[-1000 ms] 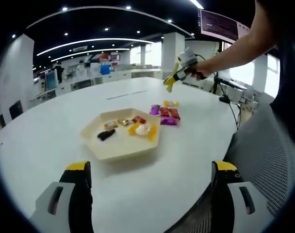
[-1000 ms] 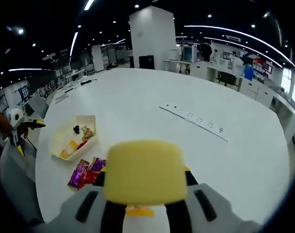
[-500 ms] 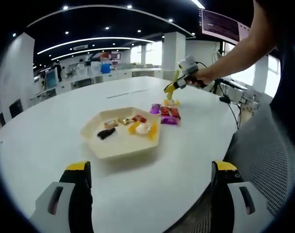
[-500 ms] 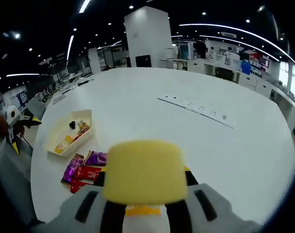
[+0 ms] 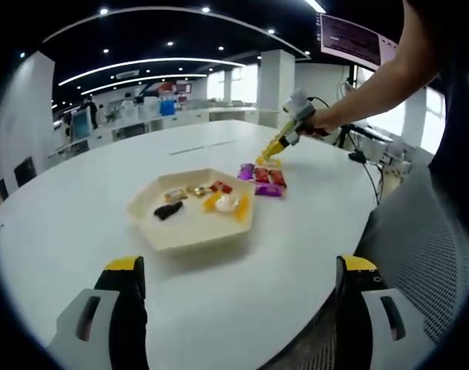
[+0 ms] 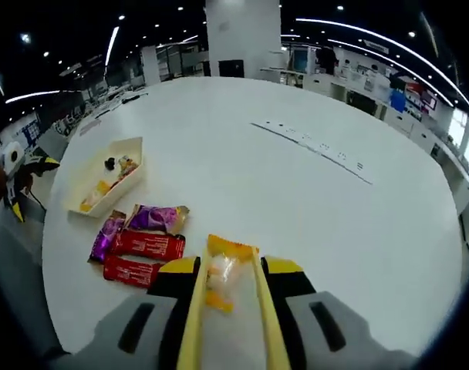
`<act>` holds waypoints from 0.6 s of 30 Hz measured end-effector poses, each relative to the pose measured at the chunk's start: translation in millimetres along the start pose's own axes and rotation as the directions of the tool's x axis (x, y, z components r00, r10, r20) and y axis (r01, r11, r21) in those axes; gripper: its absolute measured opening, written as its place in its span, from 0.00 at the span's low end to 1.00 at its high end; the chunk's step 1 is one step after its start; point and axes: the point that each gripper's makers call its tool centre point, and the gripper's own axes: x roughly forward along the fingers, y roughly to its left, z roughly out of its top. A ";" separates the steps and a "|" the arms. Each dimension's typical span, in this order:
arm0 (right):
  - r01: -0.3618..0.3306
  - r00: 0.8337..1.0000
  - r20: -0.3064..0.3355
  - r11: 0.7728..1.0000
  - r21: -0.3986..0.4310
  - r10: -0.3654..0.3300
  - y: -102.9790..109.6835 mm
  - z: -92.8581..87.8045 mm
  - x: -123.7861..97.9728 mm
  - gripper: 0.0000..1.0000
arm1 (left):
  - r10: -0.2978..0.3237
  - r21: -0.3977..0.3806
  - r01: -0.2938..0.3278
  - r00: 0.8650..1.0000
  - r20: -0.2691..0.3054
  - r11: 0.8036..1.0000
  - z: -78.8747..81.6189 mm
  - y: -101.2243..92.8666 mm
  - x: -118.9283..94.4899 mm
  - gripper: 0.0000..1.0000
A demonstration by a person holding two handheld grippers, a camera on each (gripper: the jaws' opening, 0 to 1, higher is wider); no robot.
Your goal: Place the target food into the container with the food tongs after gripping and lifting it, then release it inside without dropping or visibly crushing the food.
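A: What is hard to read? The right tongs [image 6: 223, 308] run off the bottom of the right gripper view, so their rear is cut off. The orange snack packet [image 6: 223, 270] is partly covered by the two yellow blades. In the left gripper view the right tongs [image 5: 274, 147] are small and far off.

B: What differs from half a second ago? A yellow block that blocked the right gripper view is gone; the tongs now point down at the worktop [image 6: 312, 208], and the packets sit larger and nearer.

A: Tongs state? Right tongs are narrowly parted, blades on both sides of the orange packet; firm grip cannot be judged. Left tongs [image 5: 238, 308] stand wide apart, holding nothing.

B: Food location? The orange packet lies on the worktop beside red and purple packets [image 6: 142, 245], apart from the hexagonal tray [image 5: 190, 231].
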 end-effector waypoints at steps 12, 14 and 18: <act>0.011 1.000 0.028 0.997 0.079 -0.014 3.5 6.6 -8.2 0.27 | 0.009 -0.002 -0.009 1.000 0.006 1.000 1.4 1.8 -0.7 0.99; 0.009 1.000 0.016 0.997 0.082 -0.010 6.4 3.7 -7.6 0.27 | 0.008 -0.002 -0.008 1.000 0.008 1.000 2.0 1.4 -0.7 0.99; 0.005 1.000 -0.015 0.994 0.110 -0.004 7.6 -2.5 -6.0 0.28 | 0.003 -0.001 -0.003 1.000 0.006 1.000 2.0 0.5 -0.5 0.99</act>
